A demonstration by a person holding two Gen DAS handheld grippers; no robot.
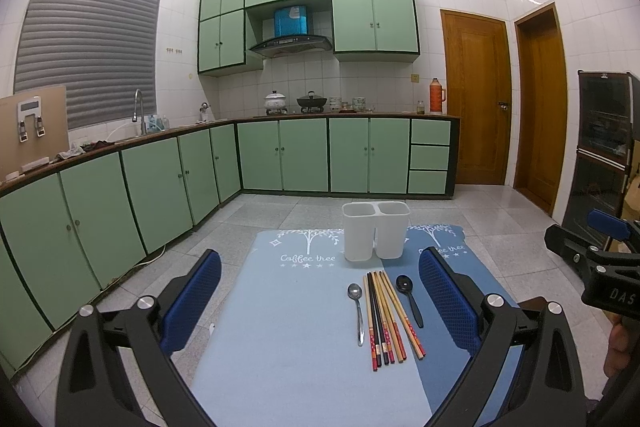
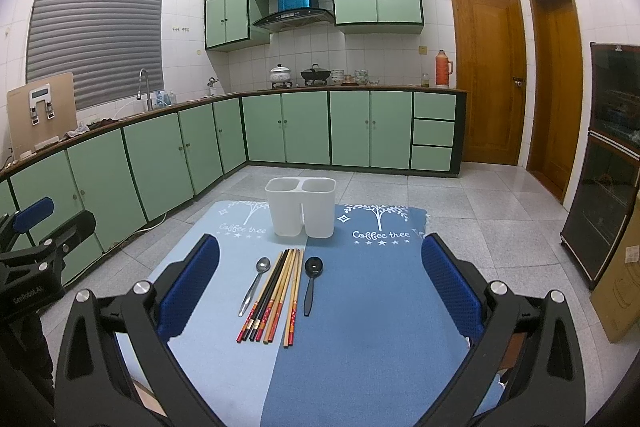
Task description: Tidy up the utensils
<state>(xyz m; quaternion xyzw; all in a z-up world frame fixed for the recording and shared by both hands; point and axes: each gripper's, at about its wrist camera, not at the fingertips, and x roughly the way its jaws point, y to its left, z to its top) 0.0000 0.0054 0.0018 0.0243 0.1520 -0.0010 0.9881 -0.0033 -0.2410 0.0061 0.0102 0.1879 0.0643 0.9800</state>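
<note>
A white two-compartment utensil holder (image 1: 376, 230) (image 2: 301, 207) stands upright at the far end of a blue mat (image 1: 288, 339) (image 2: 372, 327). In front of it lie a metal spoon (image 1: 357, 311) (image 2: 254, 283), several chopsticks (image 1: 390, 319) (image 2: 276, 295) side by side, and a black spoon (image 1: 409, 297) (image 2: 311, 281). My left gripper (image 1: 320, 291) is open and empty, hovering above the mat near the utensils. My right gripper (image 2: 320, 279) is open and empty, also above the mat. Both holder compartments look empty.
Green kitchen cabinets (image 1: 132, 195) run along the left and the back. Wooden doors (image 1: 478, 99) stand at the back right, and a dark glass-front cabinet (image 2: 608, 163) with a cardboard box (image 2: 618, 291) at the right. Grey tile floor surrounds the mat.
</note>
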